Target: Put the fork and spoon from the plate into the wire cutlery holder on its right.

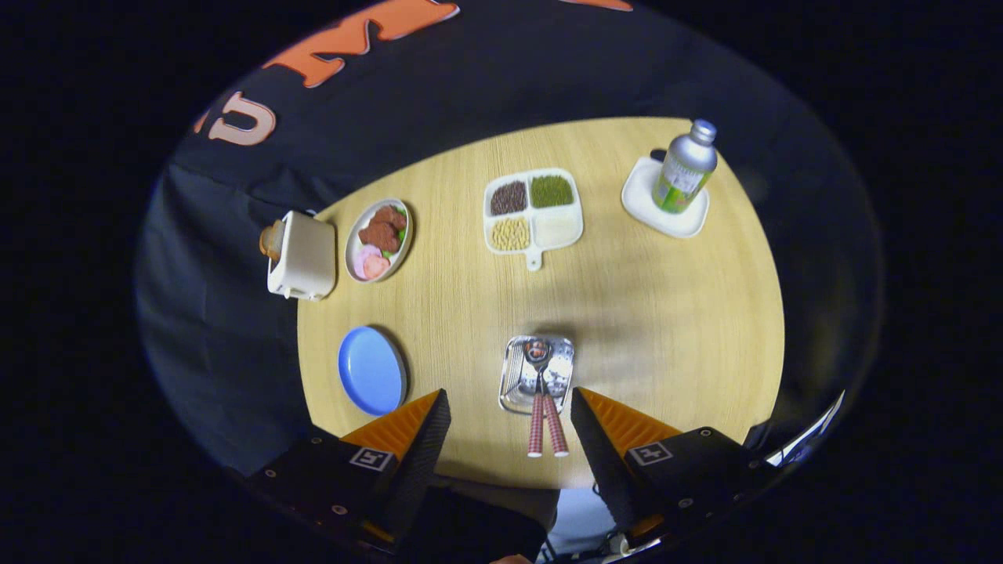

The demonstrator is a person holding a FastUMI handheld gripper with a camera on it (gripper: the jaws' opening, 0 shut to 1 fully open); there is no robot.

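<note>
My claw [509, 439] is spread wide, holding nothing, hanging high above the near edge of the round wooden desk [666, 313]. I figure it's up here to line up the approach, since the cutlery sits right between my fingers and just ahead of them.

The task stuff: a small shiny metal plate [519, 385], squarish with rounded corners, sits close to the near edge of the desk. On it lie the spoon [537, 356] and the fork [555, 376], side by side, heads toward the far side. Both handles have a red-and-white check pattern and stick out over the plate's near rim toward me, nearly touching each other. The spoon's bowl is dark and reflective; the fork's tines are hard to pick out against the mirror finish. Handles poking out like that looks handy, probably the easiest spot to pinch.

Honestly, I can't pick out a wire cutlery holder anywhere to the plate's right from up here, so that's a worry.

Other stuff: a blue plate [371, 370] near the left edge, a white toaster [302, 255] at the far left edge, an oval dish of food [379, 238] beside it, a four-section tray of grains [533, 211] toward the far side, and a metal bottle [685, 168] standing on a white coaster-like tray [644, 205] at the far right.

Nothing's been moved yet, I'd say.
</note>
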